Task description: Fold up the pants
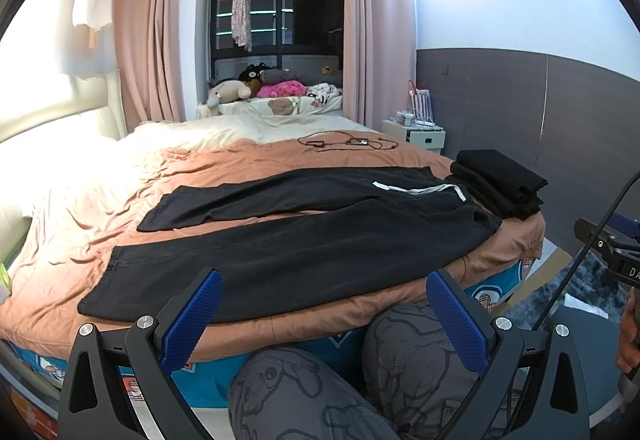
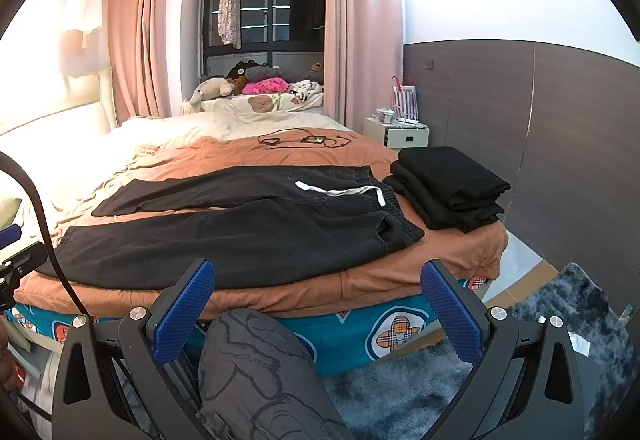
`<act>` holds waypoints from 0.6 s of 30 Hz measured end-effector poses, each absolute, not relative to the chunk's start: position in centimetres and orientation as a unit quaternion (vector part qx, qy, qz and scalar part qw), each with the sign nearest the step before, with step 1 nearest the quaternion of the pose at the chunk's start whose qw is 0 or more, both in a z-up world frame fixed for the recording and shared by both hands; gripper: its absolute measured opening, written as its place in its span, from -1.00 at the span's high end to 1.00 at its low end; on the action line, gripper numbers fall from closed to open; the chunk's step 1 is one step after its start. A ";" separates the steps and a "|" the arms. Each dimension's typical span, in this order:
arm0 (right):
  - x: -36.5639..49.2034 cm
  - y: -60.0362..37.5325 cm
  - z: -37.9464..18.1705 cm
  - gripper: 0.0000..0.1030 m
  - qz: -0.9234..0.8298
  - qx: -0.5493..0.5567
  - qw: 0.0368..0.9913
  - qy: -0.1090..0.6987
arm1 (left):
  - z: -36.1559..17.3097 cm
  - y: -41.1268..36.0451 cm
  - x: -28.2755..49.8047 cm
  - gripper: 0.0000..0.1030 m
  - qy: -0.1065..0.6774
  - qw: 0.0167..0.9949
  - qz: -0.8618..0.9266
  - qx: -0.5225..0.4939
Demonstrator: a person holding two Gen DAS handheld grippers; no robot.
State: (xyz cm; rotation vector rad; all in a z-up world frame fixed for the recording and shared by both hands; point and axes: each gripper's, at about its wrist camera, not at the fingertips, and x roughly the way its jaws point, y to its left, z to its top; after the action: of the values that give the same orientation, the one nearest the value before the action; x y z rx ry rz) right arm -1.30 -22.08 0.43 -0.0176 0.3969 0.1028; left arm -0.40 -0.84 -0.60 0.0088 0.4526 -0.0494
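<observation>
Pants (image 1: 288, 240) flat on the bed (image 1: 120, 176), near its front edge. Spread out with both legs apart, ready for folding. Waist with a white string (image 1: 420, 192) at the right end, leg ends at the left. Right beside the waist, a pile (image 1: 500, 184) of dark folded clothes, most likely done ones set out of the way. Left tool (image 1: 324, 314) wide apart, gripping nothing, held low before the bed edge, above a knee (image 1: 420, 352). Not touching the pants yet. Other tool and a hand peeking in at the far right.

From the right wrist: pants (image 2: 240, 236) the same, laid long across the bed (image 2: 360, 288), waist just beside the pile (image 2: 452, 184). String (image 2: 348, 192) lying loose on top. Right tool (image 2: 318, 306) spread wide too, empty, back from the bed over a knee (image 2: 256, 360). Good spot to reach the waist end, while the left one reaches the leg ends. Likely first step: laying one leg over the other.
</observation>
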 end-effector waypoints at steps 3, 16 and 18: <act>-1.4 -22.1 0.4 -1.00 0.052 -0.009 0.979 0.197 | -0.6 -0.8 -0.3 -1.00 0.227 0.974 -0.024 0.004; -1.3 -21.9 0.3 -1.00 0.056 -0.007 0.978 0.202 | -0.6 -0.5 -0.4 -1.00 0.226 0.974 -0.020 -0.001; -1.2 -21.9 0.3 -1.00 0.056 -0.008 0.978 0.203 | -0.5 -0.5 -0.6 -1.00 0.225 0.974 -0.020 0.000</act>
State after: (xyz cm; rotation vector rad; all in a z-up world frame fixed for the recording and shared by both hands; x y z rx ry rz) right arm -1.20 -21.91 0.33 -0.0158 0.4084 0.1119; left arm -0.55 -0.53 -0.52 0.0007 0.4544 -0.0398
